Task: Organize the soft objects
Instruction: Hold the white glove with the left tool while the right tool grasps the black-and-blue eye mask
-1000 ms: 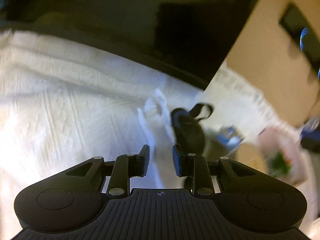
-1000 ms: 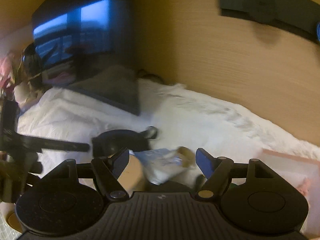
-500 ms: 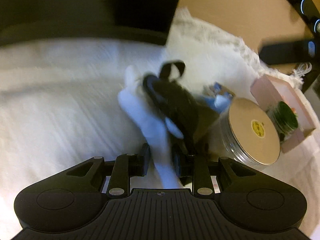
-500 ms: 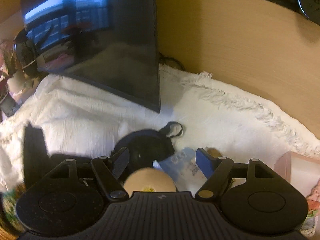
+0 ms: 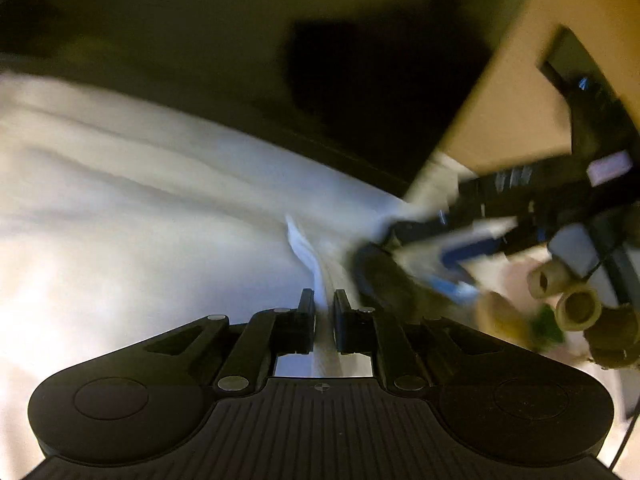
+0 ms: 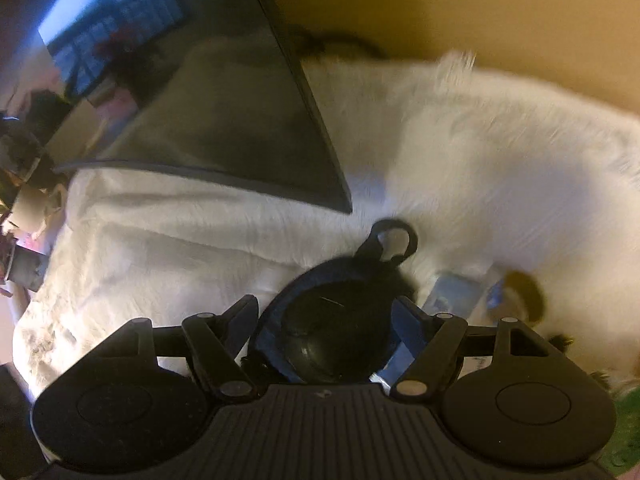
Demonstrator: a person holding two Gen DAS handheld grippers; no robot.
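Observation:
My left gripper (image 5: 323, 307) is shut on a white cloth strip (image 5: 310, 256) that trails forward over the white bedspread (image 5: 140, 232). A black pouch with a blue rim and a strap loop (image 6: 340, 320) lies on the spread. It shows blurred in the left wrist view (image 5: 380, 276), just right of the cloth strip. My right gripper (image 6: 326, 312) is open, its jaws standing on either side of the pouch, just above it. The other gripper's body (image 5: 540, 200) crosses the right of the left wrist view.
A large dark screen (image 6: 192, 112) stands at the back against a wooden wall (image 6: 440, 8). A blue packet (image 6: 452, 294) lies right of the pouch. Cardboard rolls (image 5: 572, 300) and a green item (image 5: 546, 326) sit at the right. Clutter lines the left edge (image 6: 24, 200).
The left gripper has closed tighter on the white strip and swung left. The right gripper has moved forward over the black pouch; the round tin has left its view.

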